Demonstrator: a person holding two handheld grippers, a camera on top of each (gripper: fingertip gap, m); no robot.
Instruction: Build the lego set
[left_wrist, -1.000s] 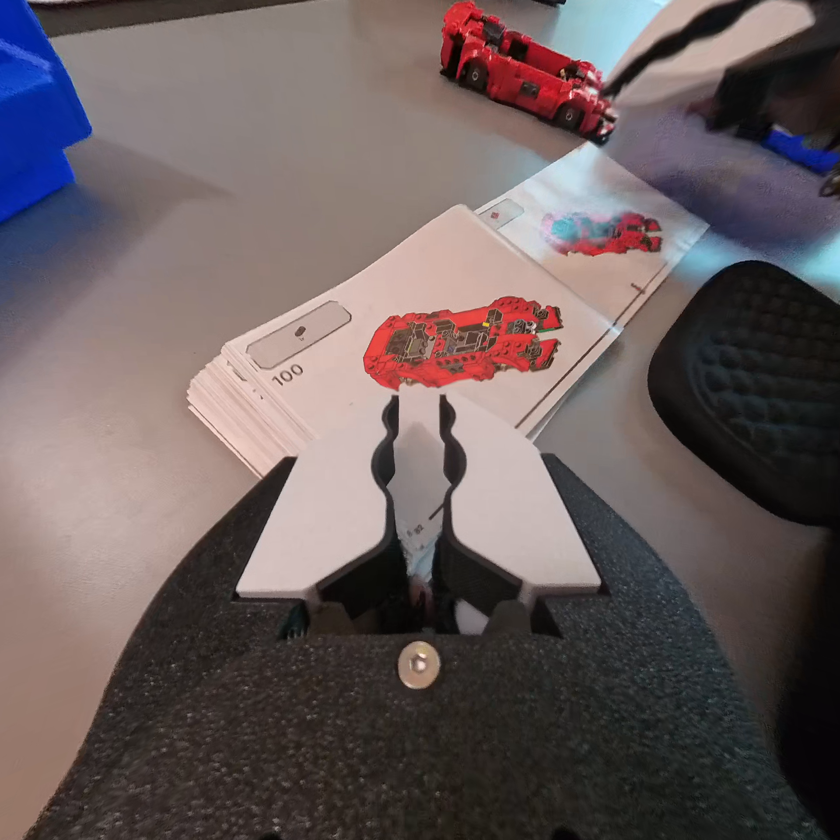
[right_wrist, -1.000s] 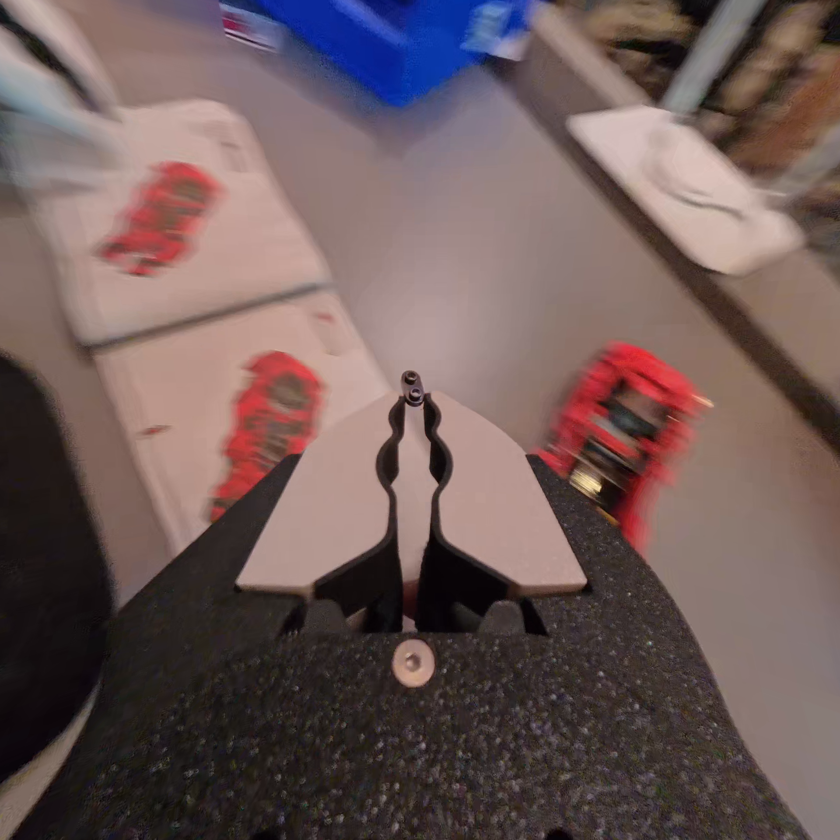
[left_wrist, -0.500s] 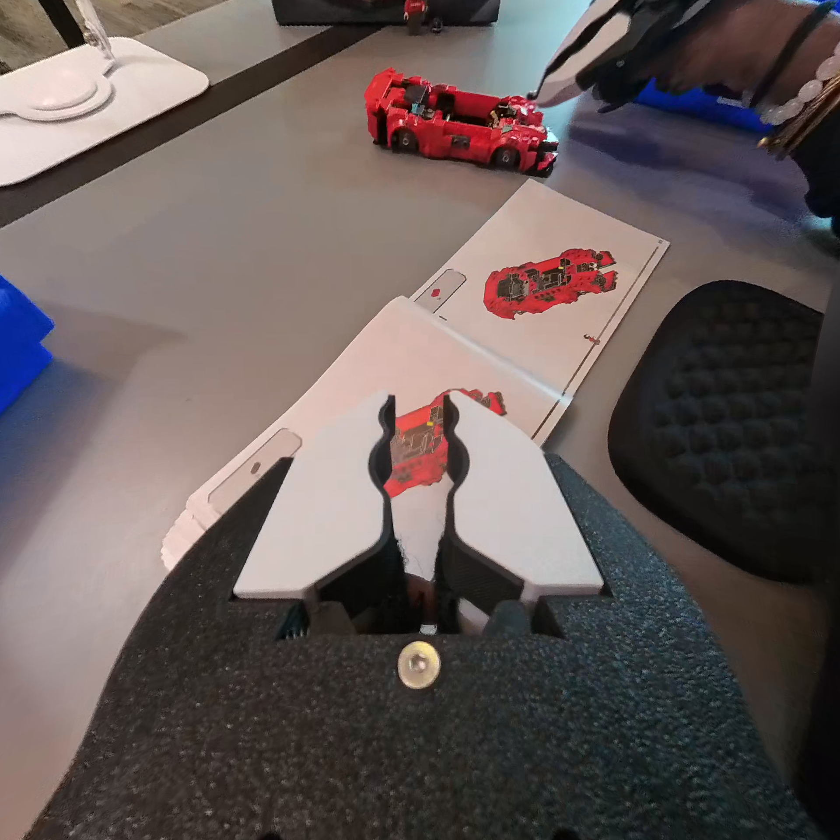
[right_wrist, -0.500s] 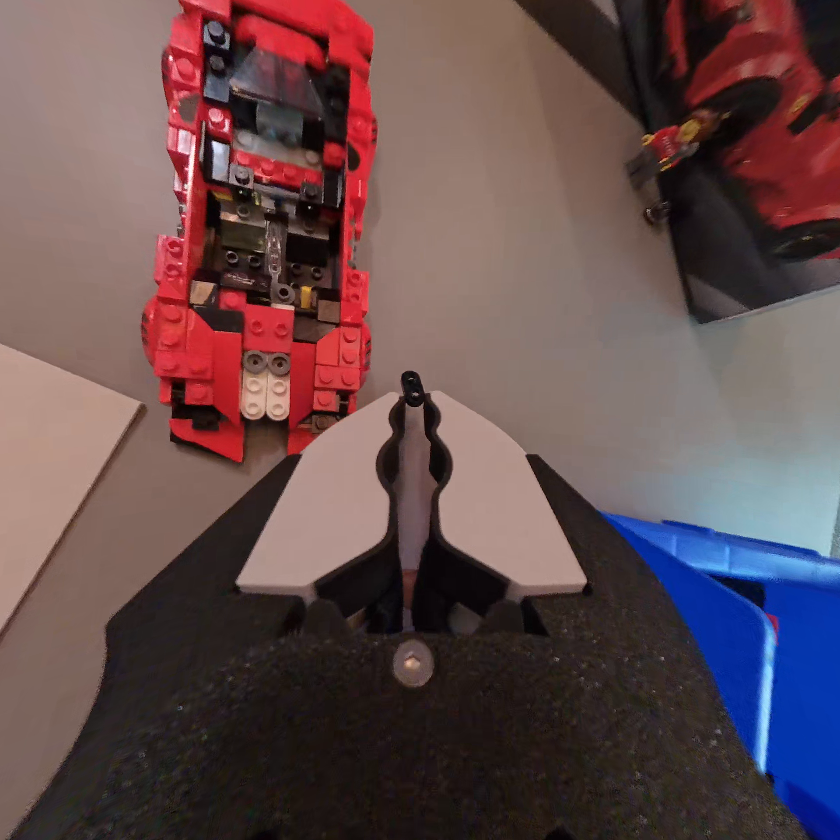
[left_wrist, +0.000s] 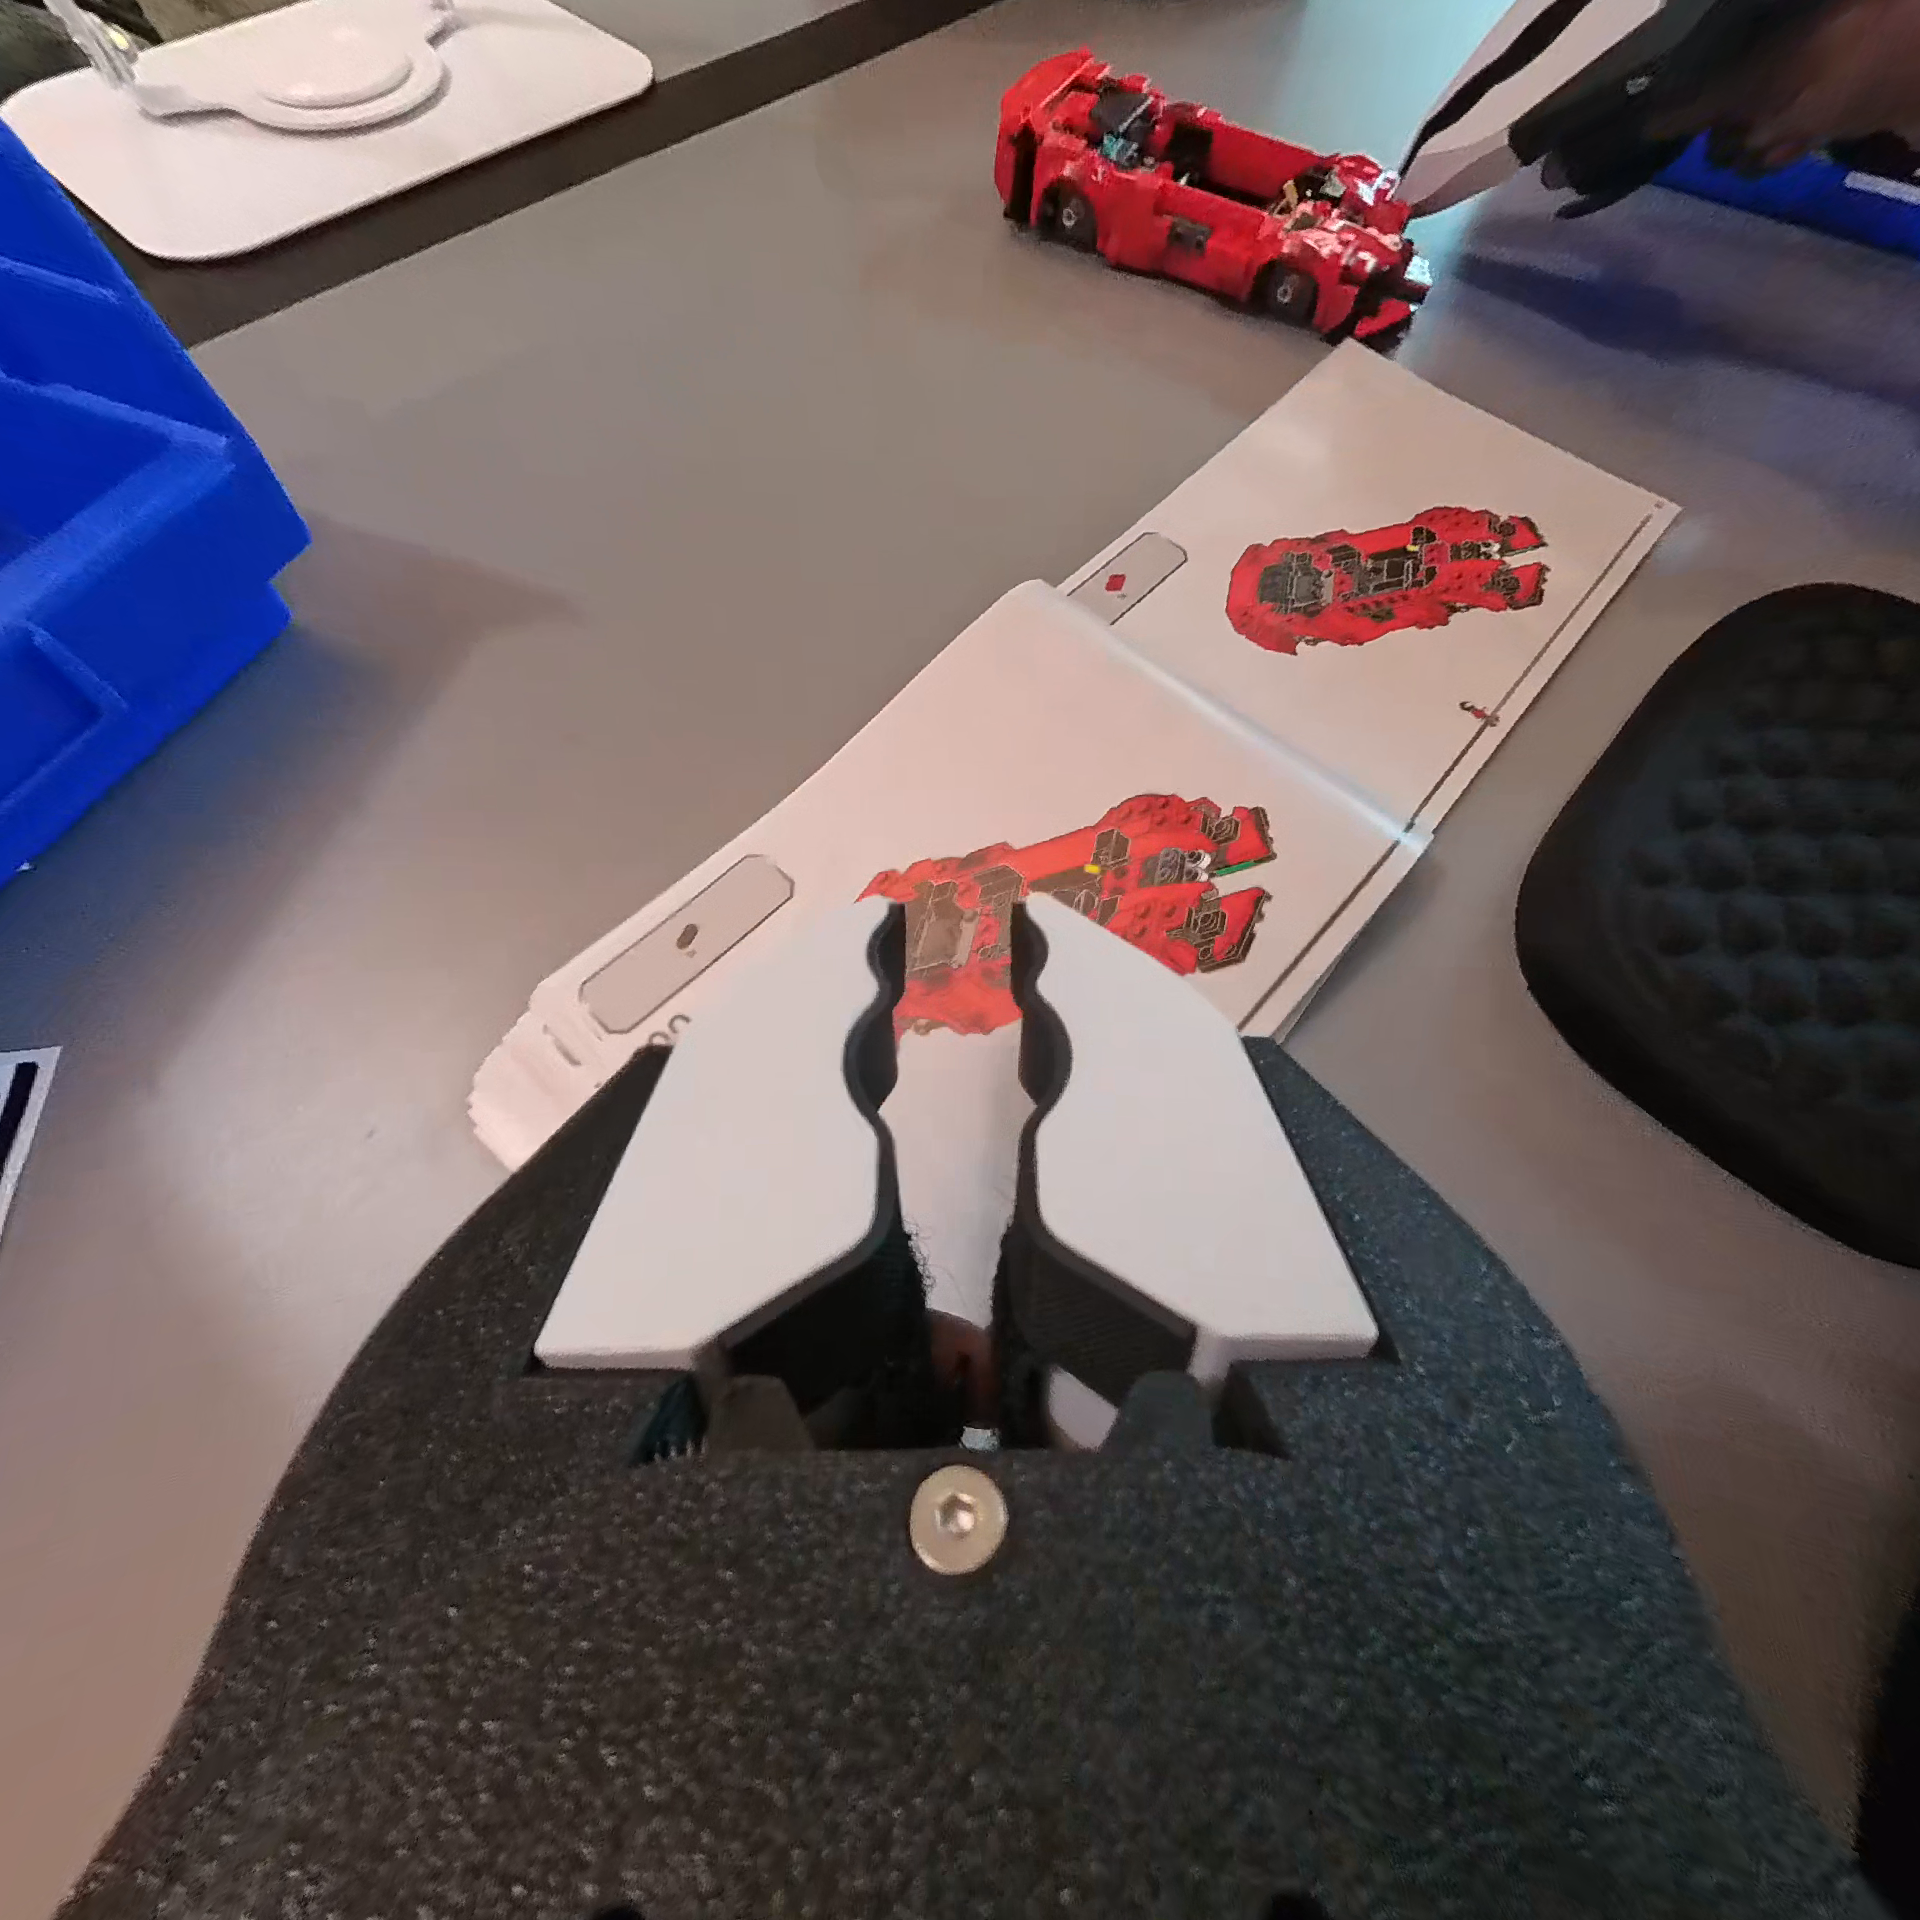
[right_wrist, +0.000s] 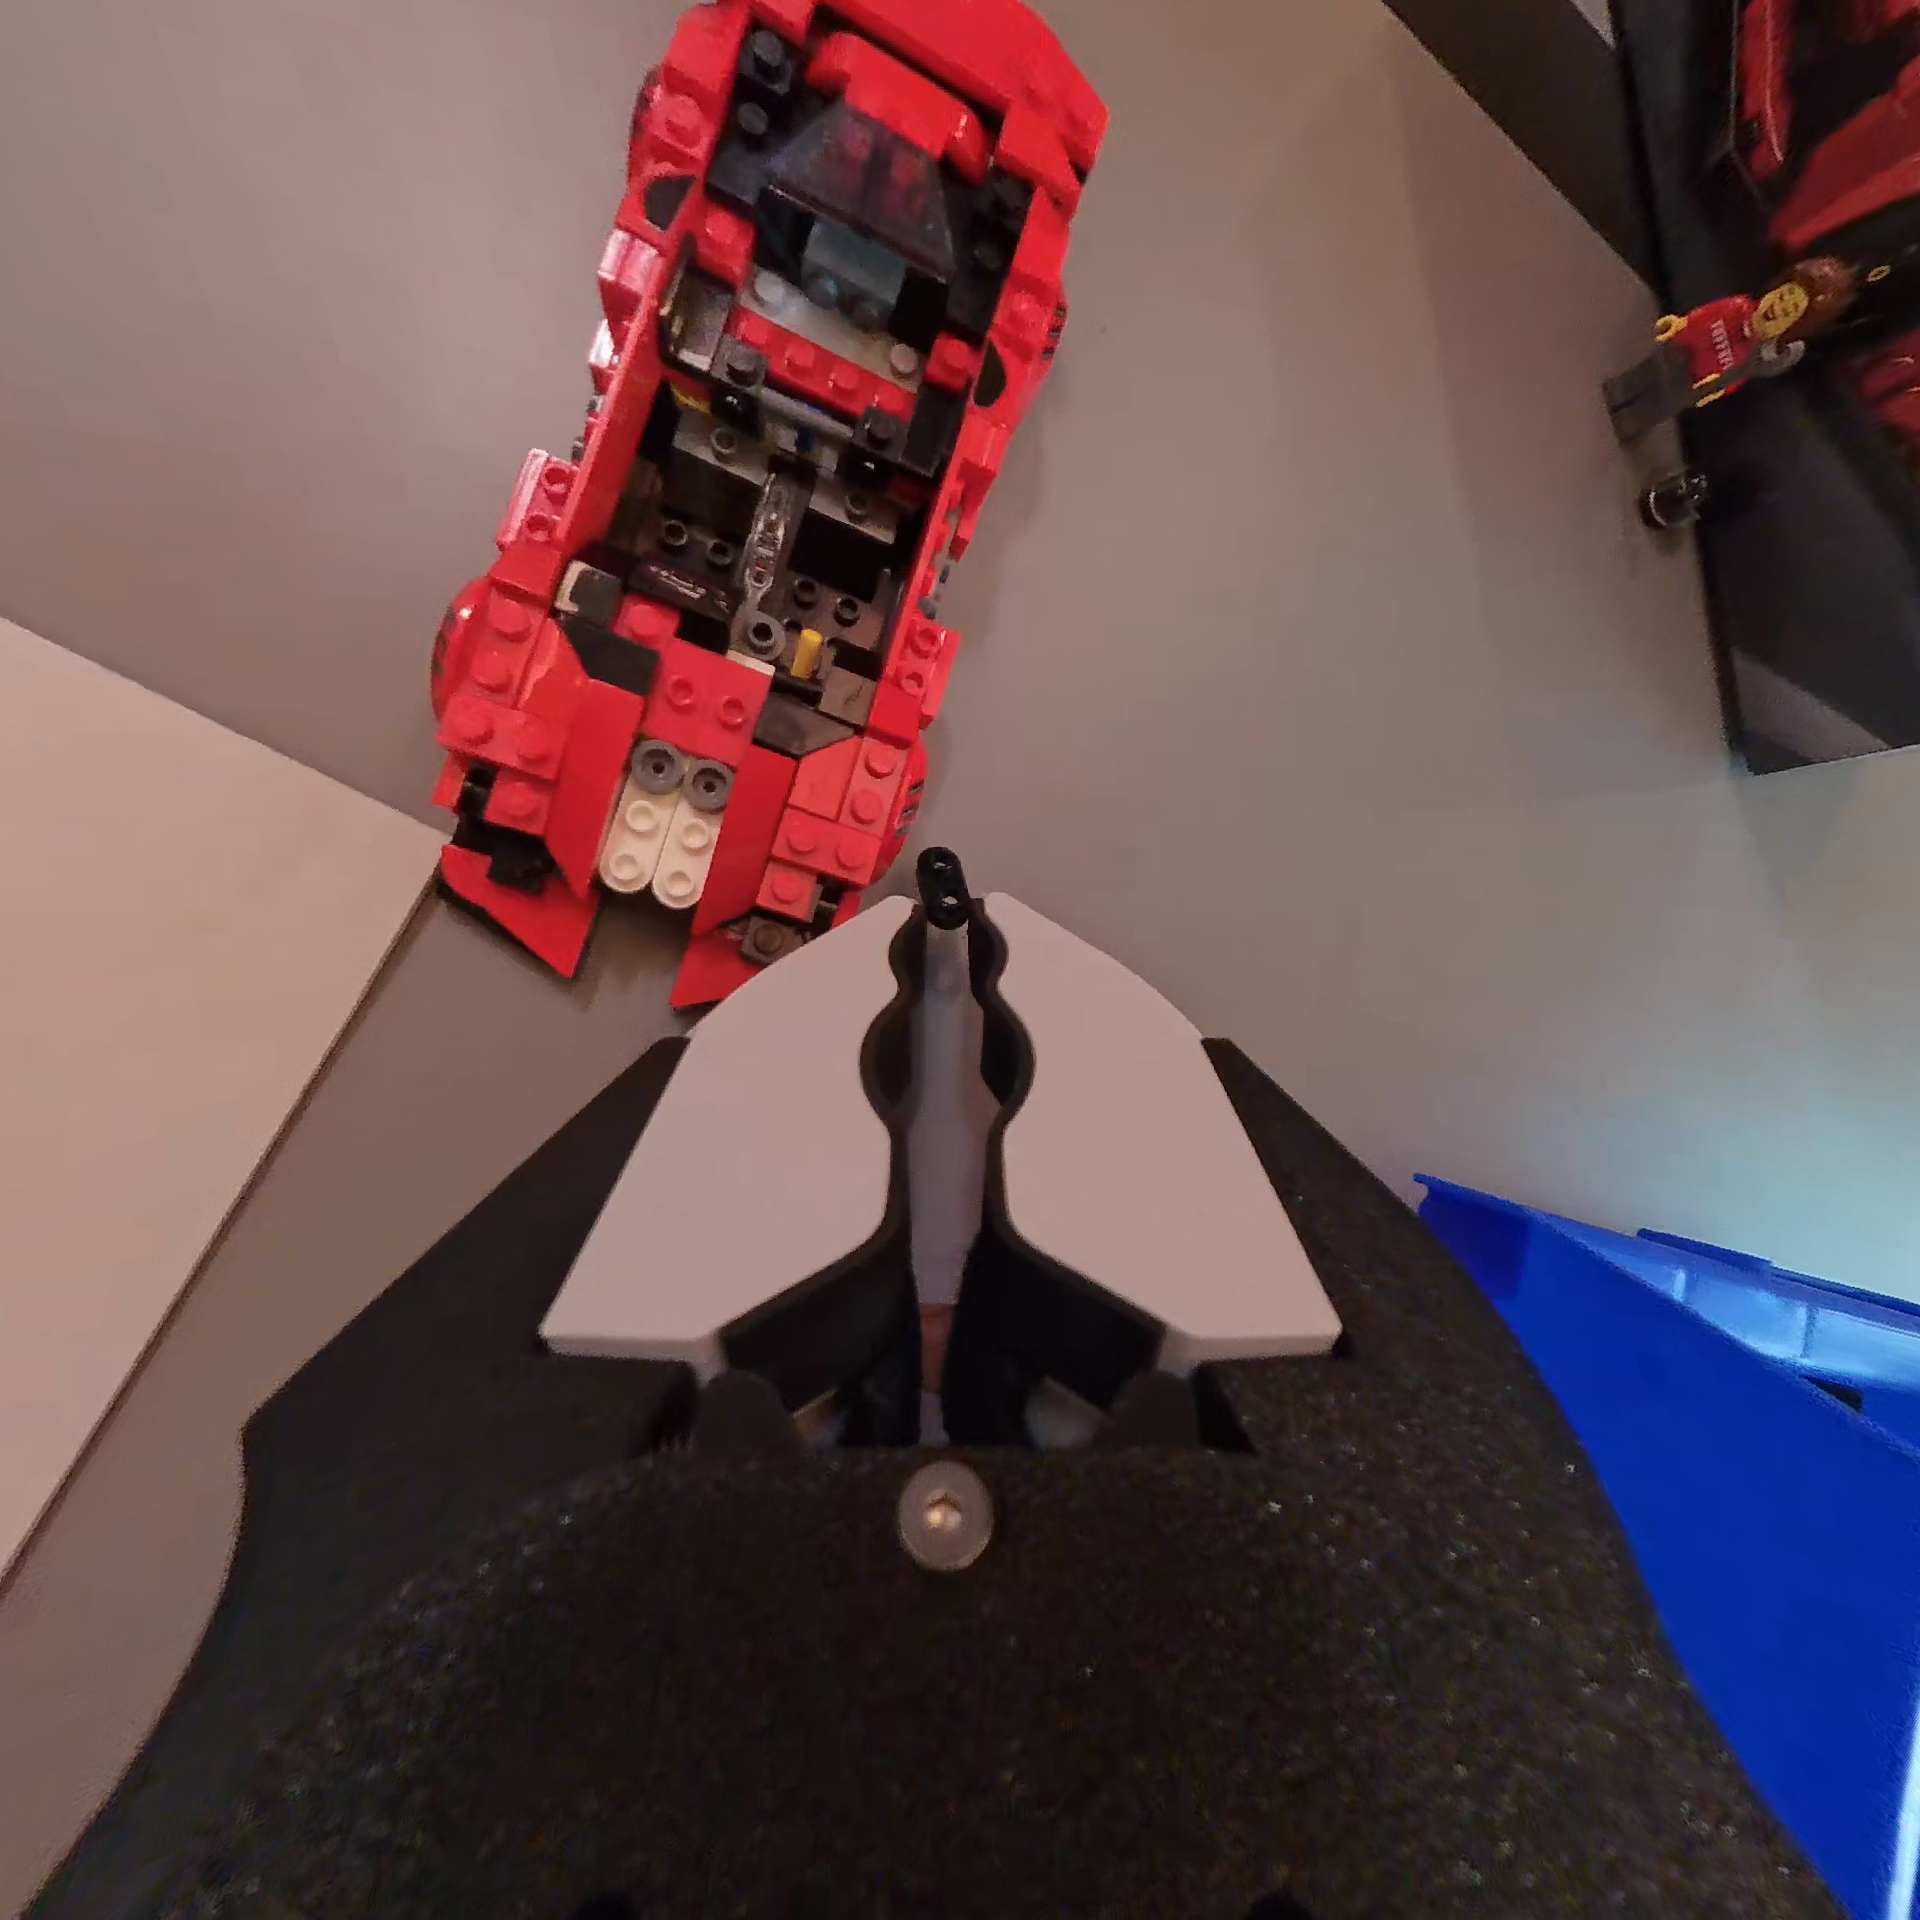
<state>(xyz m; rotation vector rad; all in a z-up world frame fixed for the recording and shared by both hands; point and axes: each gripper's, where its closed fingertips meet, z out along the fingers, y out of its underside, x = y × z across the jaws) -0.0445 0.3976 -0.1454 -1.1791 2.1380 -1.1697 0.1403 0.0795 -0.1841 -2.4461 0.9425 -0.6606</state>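
A partly built red lego car (left_wrist: 1195, 197) stands on the grey table at the far side; the right wrist view shows it from above (right_wrist: 769, 468), cabin open, white and grey studs at its near end. My right gripper (right_wrist: 943, 914) is shut on a small black lego piece (right_wrist: 943, 886) and holds it just off the car's near end; it also shows in the left wrist view (left_wrist: 1455, 156) beside the car. My left gripper (left_wrist: 958, 920) is slightly open and empty above the open instruction booklet (left_wrist: 1039, 727).
A blue bin (left_wrist: 104, 520) sits at the left and a white tray (left_wrist: 312, 114) at the far left. A black textured pad (left_wrist: 1745, 914) lies at the right. In the right wrist view, another blue bin (right_wrist: 1714, 1455) is at lower right and the lego box (right_wrist: 1818, 520) stands beyond. The grippers' ends are close to 35 cm from one another.
My right gripper swung from the booklet to the car with the black piece and has closed in on its near end. My left gripper shifted a little over the booklet.
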